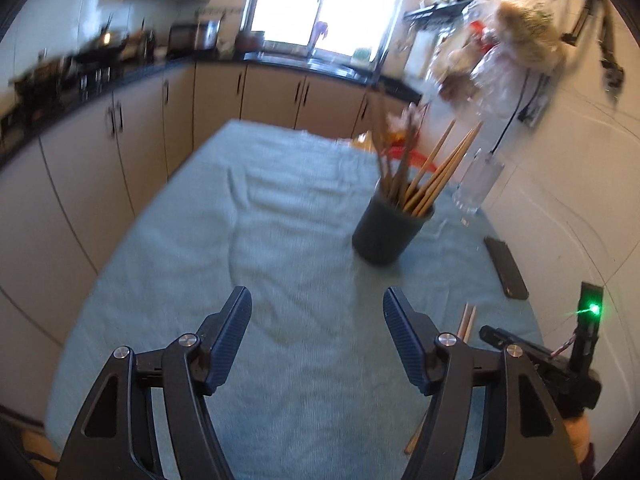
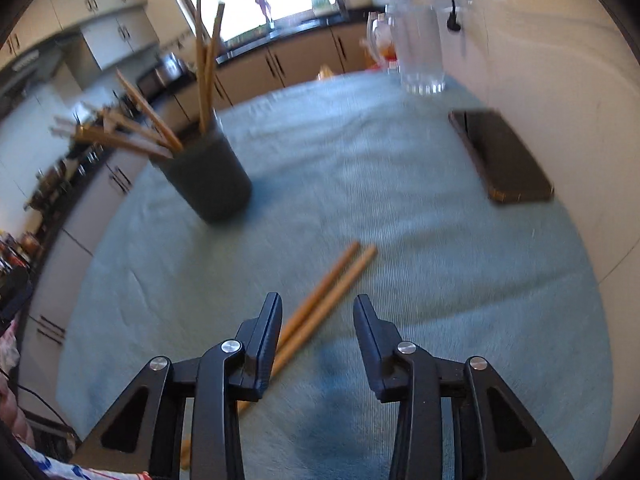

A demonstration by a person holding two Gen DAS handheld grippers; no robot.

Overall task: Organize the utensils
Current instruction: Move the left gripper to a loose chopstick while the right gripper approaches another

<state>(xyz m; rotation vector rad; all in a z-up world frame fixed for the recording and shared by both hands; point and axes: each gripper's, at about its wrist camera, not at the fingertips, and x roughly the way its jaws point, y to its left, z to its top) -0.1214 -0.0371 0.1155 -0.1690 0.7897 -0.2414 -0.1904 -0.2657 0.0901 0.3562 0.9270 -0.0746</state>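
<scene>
A dark cup (image 1: 386, 236) (image 2: 208, 184) stands on the teal tablecloth (image 1: 280, 220) (image 2: 400, 208) with several wooden chopsticks (image 1: 432, 176) (image 2: 160, 132) leaning out of it. Two loose chopsticks (image 2: 324, 300) (image 1: 468, 320) lie side by side on the cloth. My right gripper (image 2: 317, 300) is open just above them; they run between its fingers, close to the left finger, and no pad presses on them. My left gripper (image 1: 316, 296) is open over bare cloth, with nothing between its fingers and the cup ahead to its right.
A dark phone (image 1: 506, 268) (image 2: 504, 160) lies by the white wall on the right. A clear glass mug (image 1: 476, 184) (image 2: 420, 52) stands beyond it. The table's edge drops off on the left towards beige cabinets (image 1: 120, 152). The scene is blurred.
</scene>
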